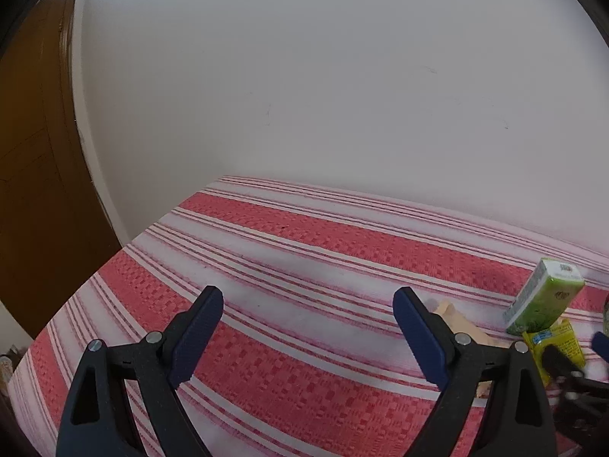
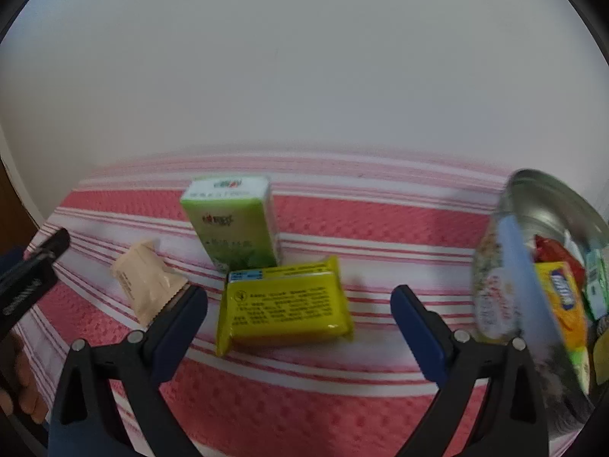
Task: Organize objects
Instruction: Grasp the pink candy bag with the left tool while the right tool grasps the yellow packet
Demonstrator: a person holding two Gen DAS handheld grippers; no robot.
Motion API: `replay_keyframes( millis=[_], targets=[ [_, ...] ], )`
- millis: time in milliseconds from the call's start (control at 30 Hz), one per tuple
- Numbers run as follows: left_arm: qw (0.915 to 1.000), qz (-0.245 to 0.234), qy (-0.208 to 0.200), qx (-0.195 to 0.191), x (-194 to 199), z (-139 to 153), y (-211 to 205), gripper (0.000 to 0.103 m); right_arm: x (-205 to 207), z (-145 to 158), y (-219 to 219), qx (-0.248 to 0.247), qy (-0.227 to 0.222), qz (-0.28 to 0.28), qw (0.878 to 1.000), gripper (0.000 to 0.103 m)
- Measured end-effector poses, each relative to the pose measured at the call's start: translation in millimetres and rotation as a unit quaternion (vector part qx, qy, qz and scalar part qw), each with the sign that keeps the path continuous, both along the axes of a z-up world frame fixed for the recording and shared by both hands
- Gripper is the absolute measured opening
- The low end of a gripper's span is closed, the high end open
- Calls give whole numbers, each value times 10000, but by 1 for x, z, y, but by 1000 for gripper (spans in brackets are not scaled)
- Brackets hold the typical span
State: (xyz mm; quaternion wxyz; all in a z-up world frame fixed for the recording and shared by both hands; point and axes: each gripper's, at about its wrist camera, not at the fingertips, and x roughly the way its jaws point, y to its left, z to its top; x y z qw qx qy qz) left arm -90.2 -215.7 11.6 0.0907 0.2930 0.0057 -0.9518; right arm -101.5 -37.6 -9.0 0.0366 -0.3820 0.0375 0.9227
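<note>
A green and white carton [image 2: 232, 224] stands on the red-and-white striped cloth [image 2: 304, 400]. In front of it lies a yellow packet [image 2: 281, 304], and a beige sachet [image 2: 148, 285] lies to its left. My right gripper [image 2: 300, 304] is open, and the yellow packet sits just beyond and between its fingertips. My left gripper [image 1: 308, 312] is open over bare cloth [image 1: 285, 342], with nothing between its fingers. In the left wrist view the carton [image 1: 544, 297], the yellow packet [image 1: 555, 342] and the sachet [image 1: 460, 323] sit to its right.
A round metal tin [image 2: 533, 266] holding several snack packets stands at the right. A white wall [image 1: 304, 76] backs the table. A brown wooden door [image 1: 34, 152] is at the left, past the table's left edge. A hand [image 2: 19, 381] holds the left gripper's body [image 2: 26, 285].
</note>
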Motion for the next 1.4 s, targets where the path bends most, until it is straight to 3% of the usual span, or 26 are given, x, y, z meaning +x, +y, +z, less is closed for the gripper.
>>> replay_keyframes(
  millis=[200,400,533,700,833,900,967,1033,1133,1200,1267,1400],
  targets=[
    [9991,-385,-6,-166,3,1,17,92,-19,-17,-12,40,-647,177,9977,77],
    [9929,-1160,82,-237,13,6,38,92,-5,-15,12,-614,-405,255,9970,72],
    [9837,-1756,41,-380,17,4,59,92,23,-9,22,-673,-192,332,9970,72],
    [9709,-2263,-316,-720,4,-6,89,92,64,6,45,-472,265,219,9983,72],
    [9630,-2330,-831,-1071,-16,-23,104,92,71,17,55,-429,390,92,9983,72],
    [9596,-2326,-1213,-1022,-29,-34,103,93,68,17,59,-501,350,74,9981,72],
    [9613,-2321,-1297,-722,-36,-35,94,91,78,20,67,-550,314,93,9980,72],
    [9592,-2426,-1385,-434,-39,-36,89,85,78,21,65,-560,287,118,9979,72],
    [9539,-2635,-1432,-92,-38,-35,84,66,80,21,61,-532,282,161,9981,72],
    [9550,-2639,-1349,-86,-35,-33,83,44,82,20,63,-505,303,166,9981,72],
    [9529,-2737,-1303,-86,-28,-32,86,33,76,15,58,-497,330,154,9981,72],
    [9609,-2489,-1067,-584,-17,-28,96,31,71,11,57,-513,410,123,9978,72]
  ],
)
